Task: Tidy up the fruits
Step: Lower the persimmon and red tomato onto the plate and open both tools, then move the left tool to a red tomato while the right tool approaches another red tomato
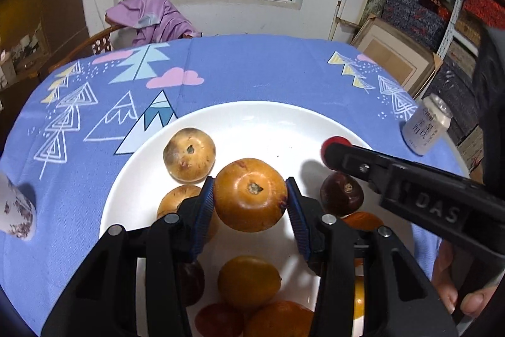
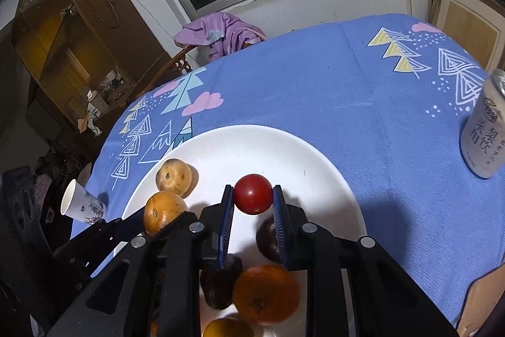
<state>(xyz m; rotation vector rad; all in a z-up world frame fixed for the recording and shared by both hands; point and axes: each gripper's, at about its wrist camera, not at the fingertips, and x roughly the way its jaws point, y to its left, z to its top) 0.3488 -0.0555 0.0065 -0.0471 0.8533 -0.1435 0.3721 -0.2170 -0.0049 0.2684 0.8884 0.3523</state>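
Left tongs clamp a speckled orange-brown fruit; right tongs pinch a glossy red tomato.

Orange persimmon claw-held, red tomato — likewise

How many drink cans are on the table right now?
1. A white can stands upright on the blue tablecloth, to the right of the white plate and apart from it. Others may be out of view.
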